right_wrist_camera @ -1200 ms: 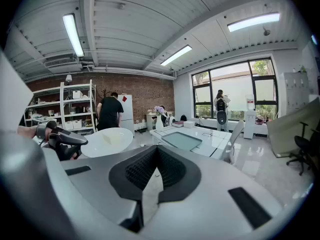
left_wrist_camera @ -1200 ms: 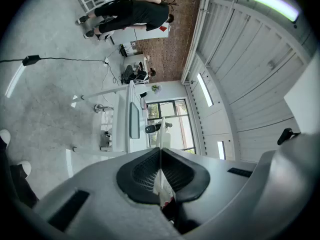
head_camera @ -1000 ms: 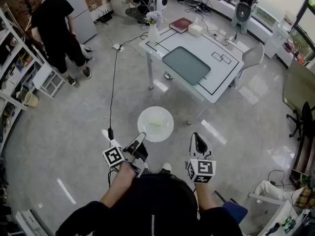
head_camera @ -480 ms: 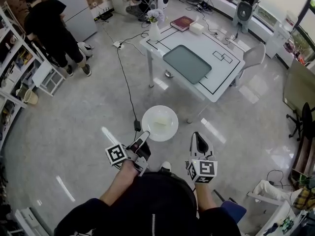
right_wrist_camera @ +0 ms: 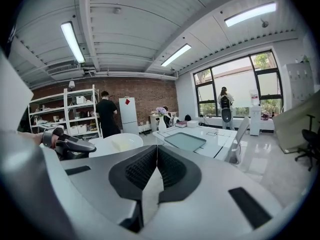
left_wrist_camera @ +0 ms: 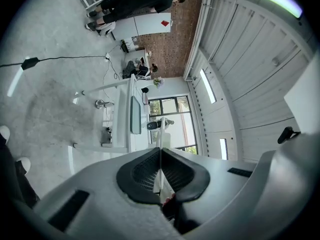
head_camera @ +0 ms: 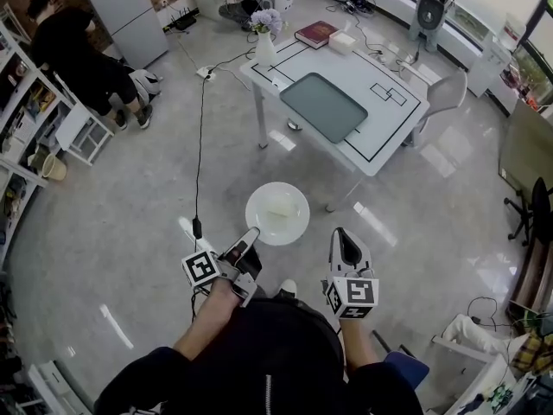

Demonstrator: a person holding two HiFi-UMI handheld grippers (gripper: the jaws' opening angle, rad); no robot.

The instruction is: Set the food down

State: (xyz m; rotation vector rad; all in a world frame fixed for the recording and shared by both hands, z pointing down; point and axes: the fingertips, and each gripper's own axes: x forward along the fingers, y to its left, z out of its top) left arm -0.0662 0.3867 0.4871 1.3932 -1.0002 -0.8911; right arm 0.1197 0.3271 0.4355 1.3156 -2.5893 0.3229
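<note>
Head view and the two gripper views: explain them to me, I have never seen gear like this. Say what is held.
A person, seen from above by a camera on the head, holds a two-jaw hand tool in each hand; the marked cubes belong to those tools. The other two pictures come from cameras that ride on each gripper and look along its jaws. The left gripper is shut on the rim of a white plate with pale food on it, held above the floor. The right gripper is shut and holds nothing. Ahead stands a white table with a grey mat, a book and a vase of flowers; the plate is not on it yet.
</note>
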